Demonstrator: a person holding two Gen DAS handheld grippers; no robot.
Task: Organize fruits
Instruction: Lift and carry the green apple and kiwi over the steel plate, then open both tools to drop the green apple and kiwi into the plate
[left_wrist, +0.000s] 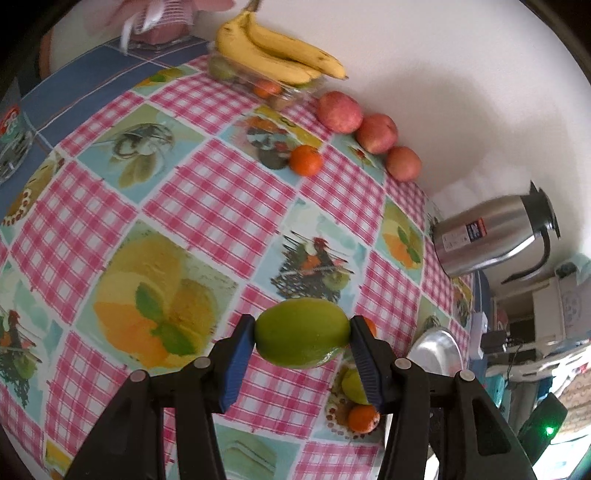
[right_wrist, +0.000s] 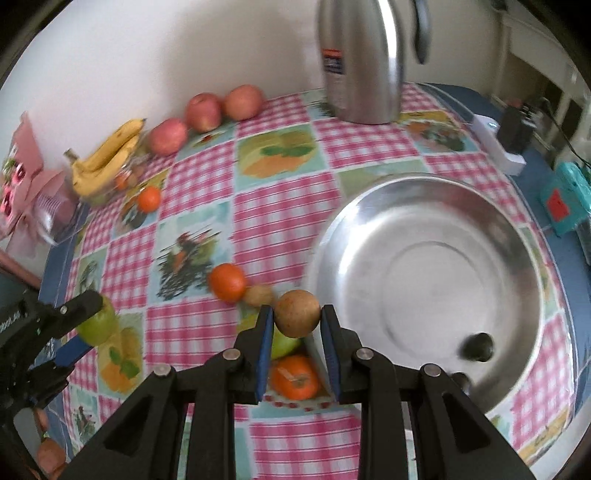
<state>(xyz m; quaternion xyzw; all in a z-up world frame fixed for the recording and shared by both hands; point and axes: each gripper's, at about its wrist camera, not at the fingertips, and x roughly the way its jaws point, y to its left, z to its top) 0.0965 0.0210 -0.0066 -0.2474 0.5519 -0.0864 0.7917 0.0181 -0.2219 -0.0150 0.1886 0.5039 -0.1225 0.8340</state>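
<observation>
My left gripper (left_wrist: 303, 332) is shut on a green mango (left_wrist: 301, 334) and holds it above the checked tablecloth; it also shows in the right wrist view (right_wrist: 74, 325), at the left. My right gripper (right_wrist: 297, 314) is shut on a small round brown fruit (right_wrist: 297, 313), held just left of the steel bowl (right_wrist: 528, 236). Under it lie an orange (right_wrist: 295, 378) and a green fruit (right_wrist: 284, 345). Another orange (right_wrist: 227, 281) and a small brown fruit (right_wrist: 258, 294) lie beside them. Bananas (left_wrist: 273, 51), three red apples (left_wrist: 375, 133) and an orange (left_wrist: 306, 160) lie along the wall.
A steel thermos jug (right_wrist: 364, 55) stands at the back near the wall. A clear container (left_wrist: 266, 86) with fruit sits under the bananas. A pink gift box (right_wrist: 26, 177) stands at the far left. A teal box (right_wrist: 567, 195) and a white charger (right_wrist: 498, 144) lie at the right edge.
</observation>
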